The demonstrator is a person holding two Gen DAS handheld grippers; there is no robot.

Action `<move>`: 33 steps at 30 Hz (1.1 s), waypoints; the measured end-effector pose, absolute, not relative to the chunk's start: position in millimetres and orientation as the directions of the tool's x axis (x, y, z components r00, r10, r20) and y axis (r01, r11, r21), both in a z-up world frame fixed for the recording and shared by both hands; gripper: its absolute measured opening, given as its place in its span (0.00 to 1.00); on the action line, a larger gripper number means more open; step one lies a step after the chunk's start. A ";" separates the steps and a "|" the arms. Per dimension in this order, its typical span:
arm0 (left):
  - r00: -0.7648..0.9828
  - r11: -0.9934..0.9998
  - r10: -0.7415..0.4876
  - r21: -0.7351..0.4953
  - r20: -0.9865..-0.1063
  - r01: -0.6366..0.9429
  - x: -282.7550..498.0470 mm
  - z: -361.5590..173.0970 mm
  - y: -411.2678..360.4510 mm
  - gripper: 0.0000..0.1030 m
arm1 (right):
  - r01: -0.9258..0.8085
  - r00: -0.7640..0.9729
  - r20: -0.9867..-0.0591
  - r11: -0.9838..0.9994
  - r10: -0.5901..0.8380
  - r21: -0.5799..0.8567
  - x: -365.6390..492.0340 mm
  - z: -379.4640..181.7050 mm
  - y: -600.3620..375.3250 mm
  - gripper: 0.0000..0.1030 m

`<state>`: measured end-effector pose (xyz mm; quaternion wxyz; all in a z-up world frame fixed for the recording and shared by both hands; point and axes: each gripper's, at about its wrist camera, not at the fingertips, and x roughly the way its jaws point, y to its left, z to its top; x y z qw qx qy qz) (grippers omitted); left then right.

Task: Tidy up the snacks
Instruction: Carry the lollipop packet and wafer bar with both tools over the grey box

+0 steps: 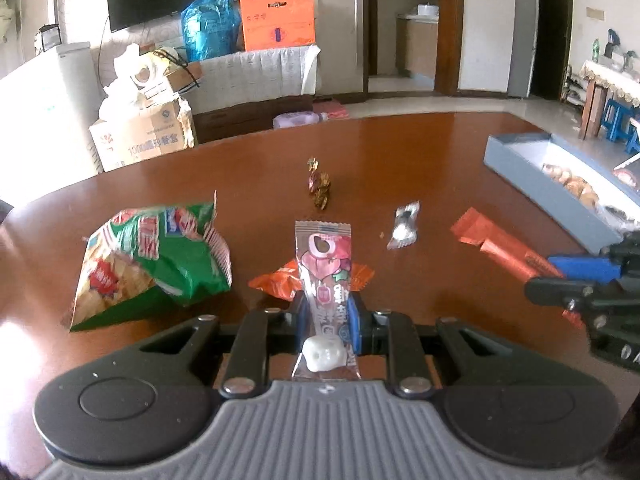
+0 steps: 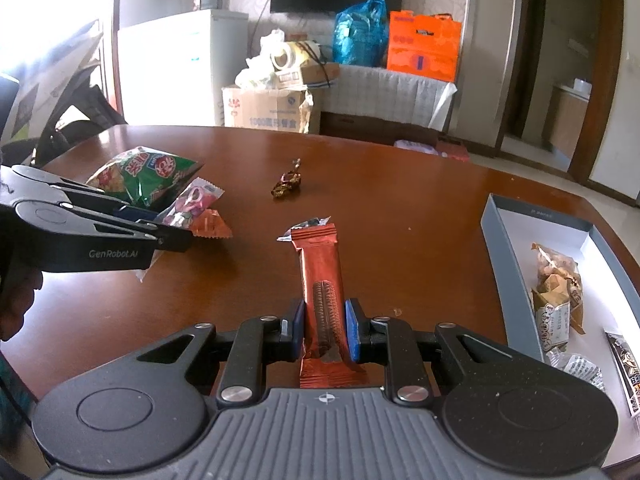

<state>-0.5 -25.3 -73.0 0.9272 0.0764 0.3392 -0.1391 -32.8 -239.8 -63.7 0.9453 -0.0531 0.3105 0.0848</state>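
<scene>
Snacks get carried 2 at once – left tongs (image 1: 326, 312) clamp the pink candy packet (image 1: 325, 264), right tongs (image 2: 325, 328) clamp the red bar (image 2: 320, 280), presumably bound for the grey box (image 2: 516, 280).

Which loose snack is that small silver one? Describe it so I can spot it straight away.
Start at the brown wooden table and find the grey box at its right side. Left of the box lies a long red wrapper, held by the right gripper; just left of that wrapper's far end sits the small silver packet. It is the only clear-and-silver wrapper, with a white sweet inside.
</scene>
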 end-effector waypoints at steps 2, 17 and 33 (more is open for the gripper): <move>0.728 0.946 -0.173 0.094 -0.664 0.311 -1.3 -80.0 -26.8 0.18 | -0.197 0.792 -0.596 0.979 0.131 -0.048 -33.8 -63.2 -239.0 0.23; 0.711 0.933 -0.203 0.087 -0.674 0.349 -17.9 -92.1 -6.2 0.15 | -0.199 0.793 -0.593 0.980 0.140 -0.034 -34.4 -61.6 -241.3 0.23; 0.737 0.907 -0.295 0.063 -0.608 0.415 -32.1 -54.3 -43.1 0.14 | -0.192 0.822 -0.552 0.981 0.142 -0.034 -50.3 -48.7 -242.0 0.23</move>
